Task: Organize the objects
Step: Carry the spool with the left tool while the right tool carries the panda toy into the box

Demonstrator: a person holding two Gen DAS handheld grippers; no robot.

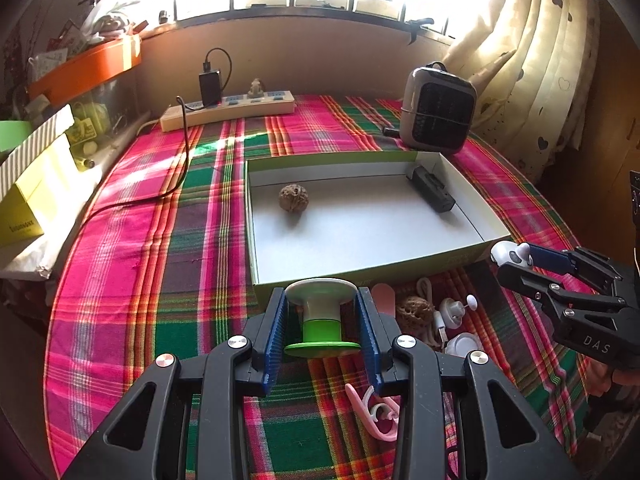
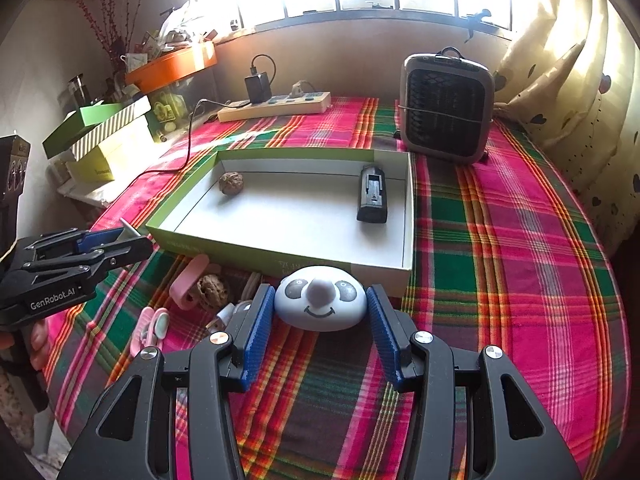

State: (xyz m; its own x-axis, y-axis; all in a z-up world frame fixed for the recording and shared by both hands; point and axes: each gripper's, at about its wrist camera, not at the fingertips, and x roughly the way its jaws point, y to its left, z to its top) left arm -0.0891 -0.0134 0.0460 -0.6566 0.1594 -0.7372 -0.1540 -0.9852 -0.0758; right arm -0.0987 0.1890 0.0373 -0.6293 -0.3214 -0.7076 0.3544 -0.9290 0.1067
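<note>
While we grip the green-and-white spool [image 1: 320, 320] in the left gripper [image 1: 321, 320] | right gripper [image 2: 320, 316] clamps panda dome [image 2: 320, 302] | carry level toward box [image 1: 256, 240] at 12 o'clock, clearing its rim.

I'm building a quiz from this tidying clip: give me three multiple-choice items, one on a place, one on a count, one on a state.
1. Where does the black battery lie?
A in the box
B on the power strip
C beside the heater

2. How many walnuts lie in the box?
A none
B one
C three

3. What does the right claw hold?
A nothing
B a pink clip
C the panda-face piece

Answers: 1 A, it rests on the box floor by the right wall; 2 B, a single walnut lies there; 3 C, both pads press its sides.
</note>
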